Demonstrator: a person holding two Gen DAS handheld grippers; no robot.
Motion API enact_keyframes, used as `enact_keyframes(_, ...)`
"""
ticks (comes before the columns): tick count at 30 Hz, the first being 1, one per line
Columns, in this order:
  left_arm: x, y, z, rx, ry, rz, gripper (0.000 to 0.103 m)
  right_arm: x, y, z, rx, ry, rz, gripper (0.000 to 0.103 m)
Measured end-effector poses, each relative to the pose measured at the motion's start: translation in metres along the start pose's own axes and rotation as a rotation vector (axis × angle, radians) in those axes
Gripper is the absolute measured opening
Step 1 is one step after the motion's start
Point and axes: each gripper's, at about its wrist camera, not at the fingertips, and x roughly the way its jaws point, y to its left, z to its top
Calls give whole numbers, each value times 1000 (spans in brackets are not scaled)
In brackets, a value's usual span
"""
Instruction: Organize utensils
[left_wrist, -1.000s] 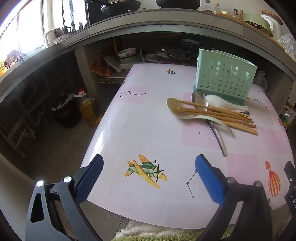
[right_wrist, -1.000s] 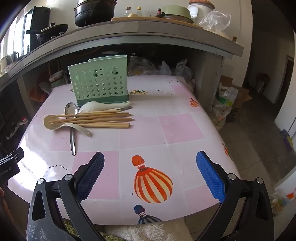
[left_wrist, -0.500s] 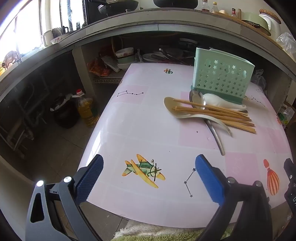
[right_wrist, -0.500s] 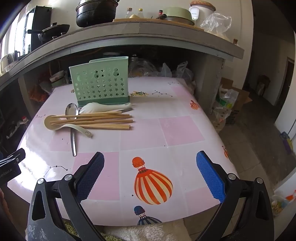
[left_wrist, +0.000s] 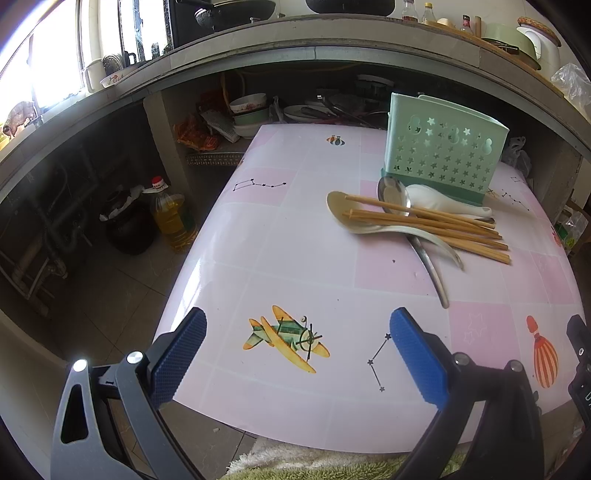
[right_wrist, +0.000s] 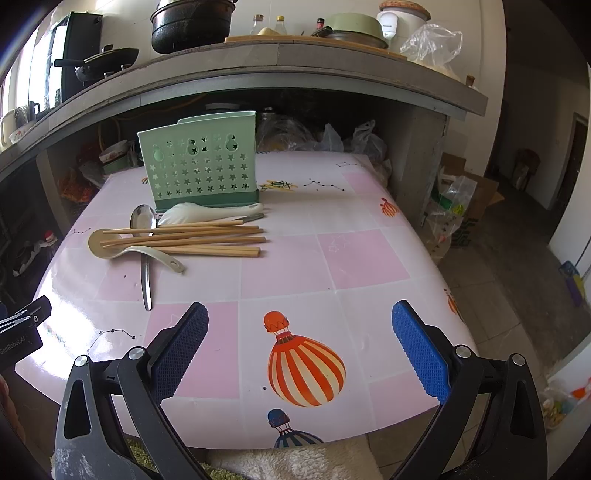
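Note:
A mint green utensil holder (left_wrist: 443, 158) (right_wrist: 201, 162) with star cut-outs stands upright at the far side of the pink patterned table (left_wrist: 288, 243) (right_wrist: 332, 258). In front of it lies a pile: several wooden chopsticks (left_wrist: 436, 227) (right_wrist: 192, 240), a steel spoon (left_wrist: 428, 266) (right_wrist: 146, 273), a beige ladle spoon (left_wrist: 341, 212) (right_wrist: 99, 243) and a white ceramic spoon (left_wrist: 436, 199) (right_wrist: 199, 212). My left gripper (left_wrist: 295, 350) hangs open over the near table edge, well short of the pile. My right gripper (right_wrist: 301, 347) is open too, above the balloon print, nothing between its fingers.
A concrete counter (right_wrist: 295, 62) with pots and bottles overhangs the table's far side; dishes sit on a shelf (left_wrist: 255, 110) under it. An oil bottle (left_wrist: 170, 214) and a dark bin stand on the floor at the left. Bags and boxes (right_wrist: 454, 206) lie at the right.
Both cameras have lifted and pulled back slightly, so the table sits a little lower in view. The utensils and holder have not moved. Both grippers stay open.

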Motion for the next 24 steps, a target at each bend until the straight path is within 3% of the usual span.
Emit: enact_keyframes(24, 1, 1, 0, 1, 1, -1, 97, -1, 1, 2, -2, -2, 0, 95)
